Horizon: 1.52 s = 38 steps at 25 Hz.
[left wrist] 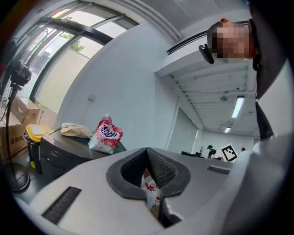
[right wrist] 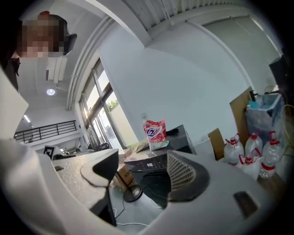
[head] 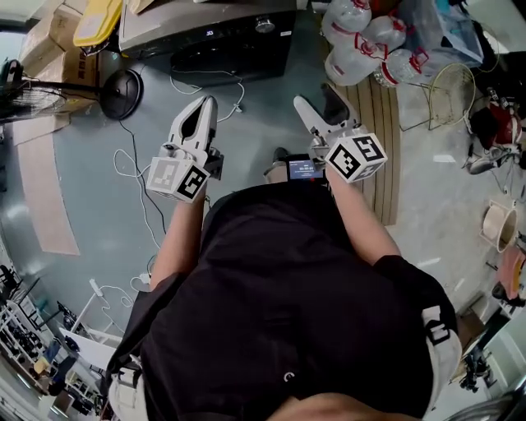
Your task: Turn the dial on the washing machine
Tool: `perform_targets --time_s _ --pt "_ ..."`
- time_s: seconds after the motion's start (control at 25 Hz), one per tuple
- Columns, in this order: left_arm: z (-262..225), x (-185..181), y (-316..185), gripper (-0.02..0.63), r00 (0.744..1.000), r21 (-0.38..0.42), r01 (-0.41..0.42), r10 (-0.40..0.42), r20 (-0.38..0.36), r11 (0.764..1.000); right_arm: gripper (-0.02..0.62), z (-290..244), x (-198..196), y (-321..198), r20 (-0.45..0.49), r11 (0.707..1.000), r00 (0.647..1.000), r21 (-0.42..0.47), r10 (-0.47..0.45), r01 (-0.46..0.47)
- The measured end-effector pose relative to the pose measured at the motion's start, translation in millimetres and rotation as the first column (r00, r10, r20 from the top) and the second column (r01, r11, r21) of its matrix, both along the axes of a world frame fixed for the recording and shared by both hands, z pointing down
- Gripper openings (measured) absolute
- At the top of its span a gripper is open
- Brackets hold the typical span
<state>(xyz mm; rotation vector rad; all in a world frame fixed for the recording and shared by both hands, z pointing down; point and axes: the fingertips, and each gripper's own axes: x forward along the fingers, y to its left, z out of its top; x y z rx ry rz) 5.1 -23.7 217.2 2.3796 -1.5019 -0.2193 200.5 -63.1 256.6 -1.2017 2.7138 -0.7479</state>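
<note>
Head view: washing machine (head: 222,37) at the frame's top, dial (head: 264,24) on its control panel, well apart from left gripper (head: 205,105) and right gripper (head: 318,100). Left gripper view: jaws closed together, gripping nothing. Right gripper view: jaws spread wide, empty; machine beyond, detergent pouch (right wrist: 155,133) on top.

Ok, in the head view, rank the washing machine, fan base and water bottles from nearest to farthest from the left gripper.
1. Washing machine, just ahead of the left gripper.
2. Fan base, on its left.
3. Water bottles, far right.
</note>
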Motion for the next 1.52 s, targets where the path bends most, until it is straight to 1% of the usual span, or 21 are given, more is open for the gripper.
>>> perform_targets --time_s 0.16,0.36,0.48,0.6,0.72,0.88,1.16,1.24,1.36,1.44,1.52 --pt "2 7 -32 -0.005 1.000 -0.007 0.015 -0.015 -0.008 1.000 0.333 4 2 -35 0.006 0.999 1.000 -0.010 -0.031 0.031" --pt "4 12 -56 -0.005 0.999 -0.009 0.030 -0.030 -0.011 1.000 0.333 9 1 -65 0.009 0.998 0.998 -0.023 -0.057 0.057" --pt "6 6 -66 -0.005 1.000 -0.006 0.025 -0.025 -0.017 1.000 0.333 17 -10 -74 0.012 0.998 0.998 -0.041 -0.056 0.056" --pt "10 -9 -78 -0.005 0.999 -0.009 0.011 -0.011 -0.031 1.000 0.333 25 -28 -81 0.010 0.997 0.999 -0.061 -0.046 0.047" --pt "21 -24 -89 -0.005 1.000 -0.010 -0.016 0.016 -0.025 1.000 0.333 32 -48 -90 -0.014 0.997 0.999 -0.068 -0.038 0.037" --pt "26 -34 -105 -0.005 0.996 0.005 -0.090 0.090 0.000 0.996 0.333 35 -64 -105 -0.033 0.997 0.999 -0.076 0.004 -0.007" --pt "32 -66 -154 -0.005 0.983 0.042 -0.177 0.179 -0.029 0.983 0.333 36 -92 -143 -0.002 0.990 0.994 -0.088 0.113 -0.113" --pt "35 -71 -167 -0.005 0.978 0.049 -0.205 0.207 -0.030 0.978 0.333 39 -100 -151 0.026 0.986 0.991 -0.111 0.128 -0.124" --pt "45 -71 -180 -0.005 0.965 0.044 -0.261 0.262 -0.025 0.964 0.333 50 -110 -154 0.118 0.978 0.986 -0.182 0.121 -0.099" --pt "55 -68 -187 -0.005 0.953 0.033 -0.303 0.304 -0.020 0.952 0.333 58 -114 -155 0.191 0.969 0.974 -0.234 0.124 -0.077" --pt "63 -63 -192 -0.005 0.939 0.022 -0.343 0.343 -0.018 0.939 0.333 64 -116 -154 0.278 0.957 0.951 -0.284 0.137 -0.055"
